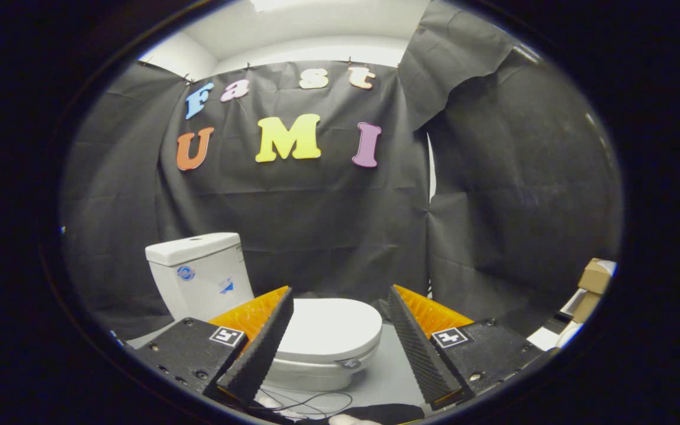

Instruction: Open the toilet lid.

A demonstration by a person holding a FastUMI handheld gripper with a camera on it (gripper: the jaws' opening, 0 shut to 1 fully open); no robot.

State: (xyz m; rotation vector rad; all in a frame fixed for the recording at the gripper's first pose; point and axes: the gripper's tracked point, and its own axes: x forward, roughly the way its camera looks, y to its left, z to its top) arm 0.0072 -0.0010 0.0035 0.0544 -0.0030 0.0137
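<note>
1. Nearest to me, my tool (340,342) is released: its two ribbed black fingers (260,348) stand wide apart, orange behind each pad, and nothing is held.
2. Just below the fingers I see a thin dark cable (310,404) looping on the pale floor (384,378).
3. Beyond the fingertips sits the white toilet (293,354). Its lid (331,327) lies flat and closed, showing in the gap between the fingers, nearer the left one and untouched.
4. Behind the lid rises the toilet's white tank (201,277), with small stickers on its front.
5. Well to the right of the toilet I see cardboard boxes (594,280).
6. Farthest back, behind the tank, hangs the black cloth wall (328,224).
</note>
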